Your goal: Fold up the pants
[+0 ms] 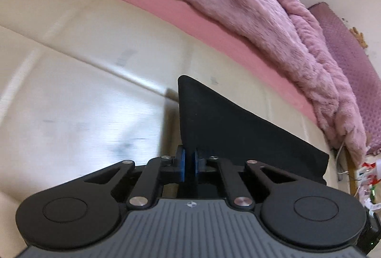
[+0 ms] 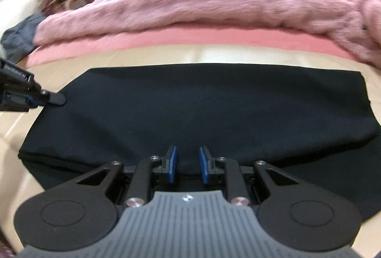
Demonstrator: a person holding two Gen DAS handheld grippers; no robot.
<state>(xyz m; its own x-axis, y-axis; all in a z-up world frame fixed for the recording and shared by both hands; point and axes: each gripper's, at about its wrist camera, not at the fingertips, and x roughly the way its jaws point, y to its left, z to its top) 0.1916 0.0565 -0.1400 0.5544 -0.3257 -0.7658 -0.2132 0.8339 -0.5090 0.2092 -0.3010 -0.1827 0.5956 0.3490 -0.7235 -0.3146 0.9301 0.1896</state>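
Note:
The black pants (image 2: 190,110) lie spread across a cream surface (image 2: 226,55), folded into a wide, flat shape. In the right wrist view, my right gripper (image 2: 188,162) sits at the near edge of the pants, its blue pads (image 2: 172,164) a little apart with black cloth filling the gap. My left gripper (image 2: 56,98) comes in from the left and pinches the pants' far left corner. In the left wrist view, the left gripper (image 1: 189,162) is shut on that corner, and the black pants (image 1: 226,124) stand up from it as a pointed flap.
A fluffy pink blanket (image 2: 214,0) and a pink sheet (image 2: 190,38) lie just beyond the pants. A dark grey-blue garment (image 2: 19,38) sits at the far left. A purple cushion (image 1: 352,62) and small clutter (image 1: 366,177) are on the right in the left wrist view.

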